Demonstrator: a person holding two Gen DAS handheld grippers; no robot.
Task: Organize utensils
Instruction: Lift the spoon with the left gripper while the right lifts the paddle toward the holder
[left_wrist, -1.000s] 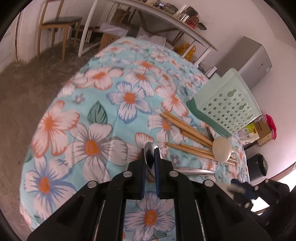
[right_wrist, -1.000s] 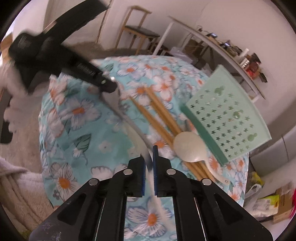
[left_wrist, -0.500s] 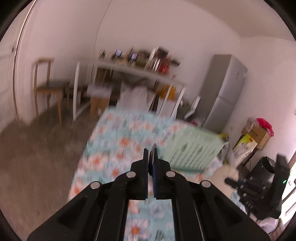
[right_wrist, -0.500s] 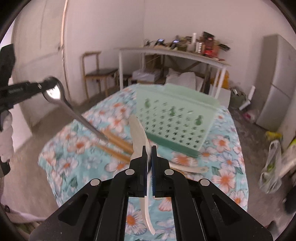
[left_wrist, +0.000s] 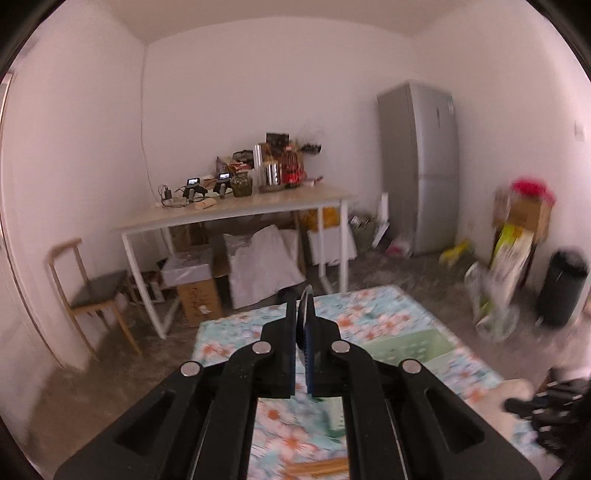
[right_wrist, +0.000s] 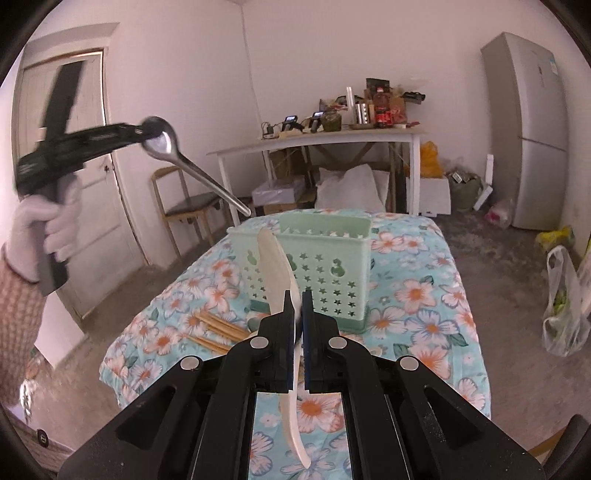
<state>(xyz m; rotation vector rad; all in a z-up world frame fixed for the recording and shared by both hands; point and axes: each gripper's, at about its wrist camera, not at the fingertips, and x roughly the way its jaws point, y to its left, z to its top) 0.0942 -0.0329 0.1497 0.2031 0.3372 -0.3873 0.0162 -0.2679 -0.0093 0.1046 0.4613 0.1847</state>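
While blurred elsewhere, basket (right_wrist: 317, 266) shows upright.

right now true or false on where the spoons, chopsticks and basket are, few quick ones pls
1. The left gripper holds a metal spoon by its bowl. True.
2. The right gripper is open. False: it is shut on a white spoon.
3. The green basket lies on its side. False: it stands upright on the floral tablecloth.
4. Wooden chopsticks lie on the cloth beside the basket. True.
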